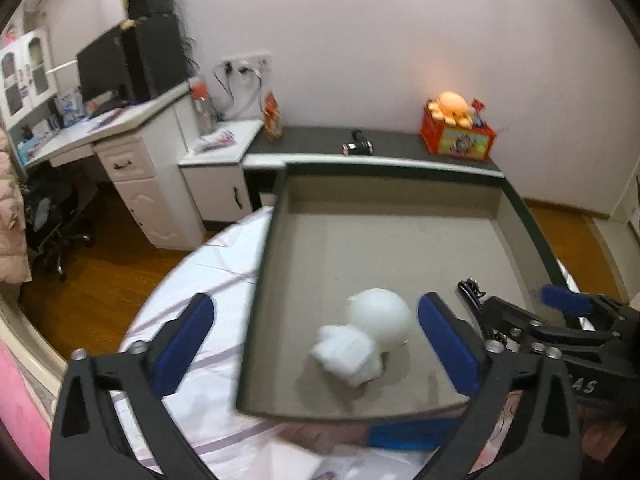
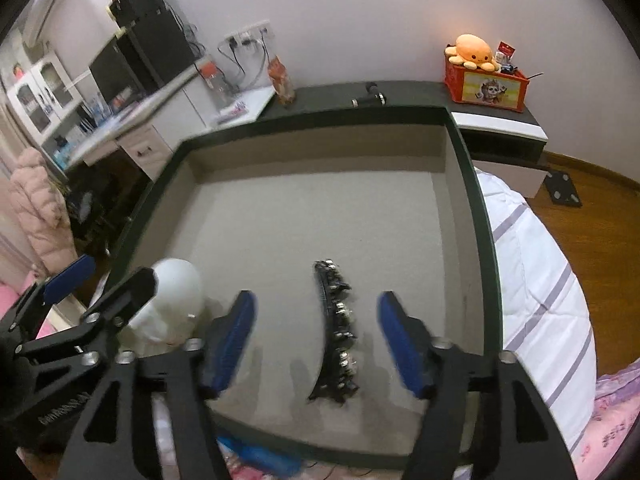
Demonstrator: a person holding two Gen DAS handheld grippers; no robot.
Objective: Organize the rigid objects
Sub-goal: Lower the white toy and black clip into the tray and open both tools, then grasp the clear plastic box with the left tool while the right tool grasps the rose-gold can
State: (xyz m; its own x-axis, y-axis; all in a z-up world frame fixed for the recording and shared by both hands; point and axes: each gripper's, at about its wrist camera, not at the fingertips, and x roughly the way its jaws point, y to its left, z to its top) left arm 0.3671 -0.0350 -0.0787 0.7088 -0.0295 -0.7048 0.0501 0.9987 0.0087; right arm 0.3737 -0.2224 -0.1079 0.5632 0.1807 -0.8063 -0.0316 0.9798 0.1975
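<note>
A shallow grey tray with a dark rim (image 1: 256, 280) (image 2: 468, 184) lies on a bed. A white round-headed figurine (image 1: 368, 334) (image 2: 172, 300) lies in the tray's near left part. A black curved hair clip with studs (image 2: 336, 332) lies in the near middle; its tip shows in the left wrist view (image 1: 472, 290). My left gripper (image 1: 316, 344) is open over the figurine, with one finger outside the tray's left wall. My right gripper (image 2: 318, 340) is open and empty, its fingers on either side of the hair clip.
The bed has a white quilt with purple stripes (image 2: 536, 272). Behind the tray stands a dark low cabinet top (image 1: 384, 142) with a red box and orange plush octopus (image 1: 456, 120). A white desk (image 1: 120, 148) stands at the left. Wooden floor (image 1: 104, 280) surrounds the bed.
</note>
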